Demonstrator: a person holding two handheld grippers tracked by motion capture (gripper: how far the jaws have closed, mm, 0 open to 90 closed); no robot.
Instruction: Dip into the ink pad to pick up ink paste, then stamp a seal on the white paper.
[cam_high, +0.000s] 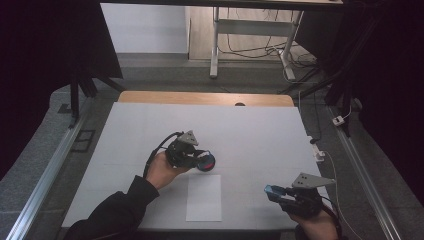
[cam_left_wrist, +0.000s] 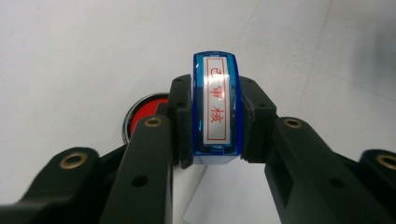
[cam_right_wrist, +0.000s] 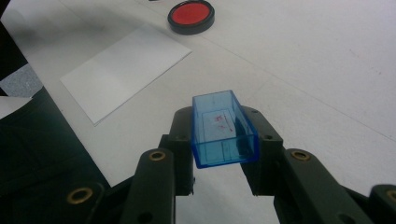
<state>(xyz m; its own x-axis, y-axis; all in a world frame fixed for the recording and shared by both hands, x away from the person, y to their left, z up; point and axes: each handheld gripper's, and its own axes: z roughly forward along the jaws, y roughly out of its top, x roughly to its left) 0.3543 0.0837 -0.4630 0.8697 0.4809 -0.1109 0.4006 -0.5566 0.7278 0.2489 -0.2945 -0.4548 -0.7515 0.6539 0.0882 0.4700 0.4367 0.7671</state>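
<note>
Big white table (cam_high: 150, 125) under everything. Near its front edge, a white sheet of paper (cam_high: 204, 197), long side running near to far. Just beyond the far edge of that sheet, a round red ink pad (cam_right_wrist: 191, 16). Right by the pad and a little above it, the left gripper (cam_high: 197, 161), clamped tight on a blue stamp (cam_left_wrist: 216, 107). Over at the near right, the right gripper (cam_high: 274, 191), clamped on a clear blue cap (cam_right_wrist: 223, 128), well apart from the pad. Most likely inking or stamping next, so the key thing: stamp close to the pad, paper just nearer, left hand much closer to both. In the left gripper view, red letters on the stamp's label, long side pointing straight out between the jaws. In the right gripper view, the whole pad, plus faint red marks inside the cap.
</note>
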